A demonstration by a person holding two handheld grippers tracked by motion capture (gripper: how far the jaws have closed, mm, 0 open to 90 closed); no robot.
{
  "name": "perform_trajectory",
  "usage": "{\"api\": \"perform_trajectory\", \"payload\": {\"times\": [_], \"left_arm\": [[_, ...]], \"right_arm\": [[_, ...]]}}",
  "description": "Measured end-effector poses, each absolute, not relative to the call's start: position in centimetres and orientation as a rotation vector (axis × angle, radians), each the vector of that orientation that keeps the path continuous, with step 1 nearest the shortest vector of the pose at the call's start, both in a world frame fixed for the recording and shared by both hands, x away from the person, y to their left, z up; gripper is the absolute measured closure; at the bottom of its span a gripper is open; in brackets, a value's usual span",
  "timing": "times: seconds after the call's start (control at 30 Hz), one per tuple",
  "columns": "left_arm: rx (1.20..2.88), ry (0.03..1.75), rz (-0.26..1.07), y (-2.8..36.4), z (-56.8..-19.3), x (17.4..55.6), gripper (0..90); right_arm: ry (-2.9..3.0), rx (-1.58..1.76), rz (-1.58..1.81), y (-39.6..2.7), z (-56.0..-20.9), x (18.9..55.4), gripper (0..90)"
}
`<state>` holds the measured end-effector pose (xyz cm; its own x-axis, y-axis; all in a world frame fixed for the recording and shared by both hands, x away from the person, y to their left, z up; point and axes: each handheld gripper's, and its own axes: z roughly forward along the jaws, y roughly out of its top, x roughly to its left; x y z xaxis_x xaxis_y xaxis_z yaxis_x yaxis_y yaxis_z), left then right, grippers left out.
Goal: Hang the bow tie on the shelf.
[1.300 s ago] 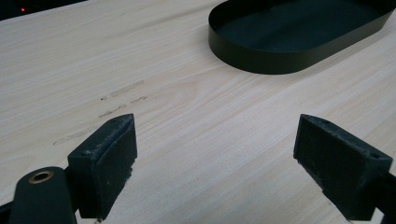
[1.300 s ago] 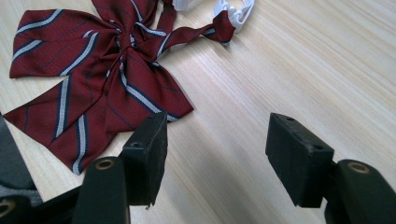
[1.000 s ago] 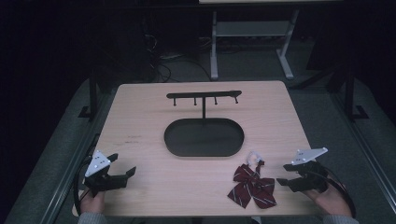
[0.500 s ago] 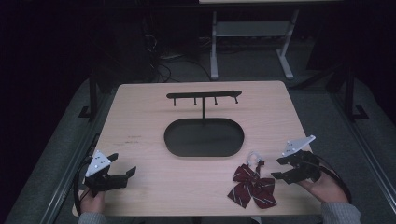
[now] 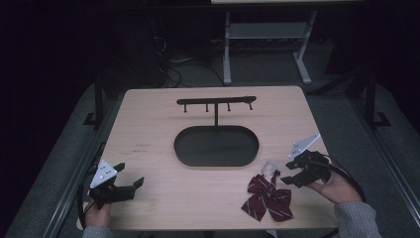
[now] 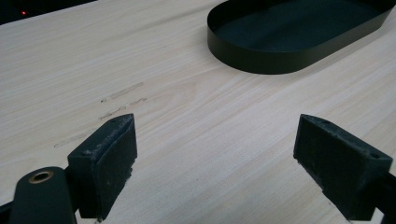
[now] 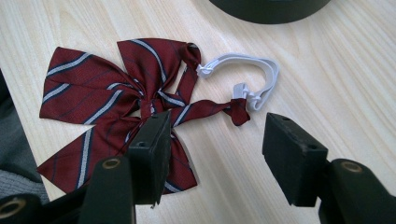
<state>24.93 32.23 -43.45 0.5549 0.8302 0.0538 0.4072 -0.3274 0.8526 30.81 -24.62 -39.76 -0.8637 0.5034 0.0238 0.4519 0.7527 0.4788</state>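
Observation:
A dark red striped bow tie with a white elastic loop lies on the table's near right. My right gripper hovers just right of it, tips pointing at the tie. Its jaws have just been closing a little but stand open; the tie's thin strap lies on the table below the gap, untouched. At the near left my left gripper is open over bare wood. A black stand with a hook bar rises from an oval tray at mid-table.
The wooden table has faint scuff marks on its left half. Dark floor, cables and a grey frame lie beyond the far edge. A person's hands and grey sleeves enter from the bottom.
My right gripper has lifted and moved left and forward, nearer the bow tie's loop end. The left gripper and the bow tie have stayed put.

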Motion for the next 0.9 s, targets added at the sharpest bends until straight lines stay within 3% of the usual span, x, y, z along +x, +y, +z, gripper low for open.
{"api": "perform_trajectory", "payload": {"times": [0.9], "left_arm": [[1.938,1.008,0.631,32.3,-43.4,25.0,13.1]], "right_arm": [[2.895,0.703,0.674,-22.6,-37.9,33.7,42.4]]}}
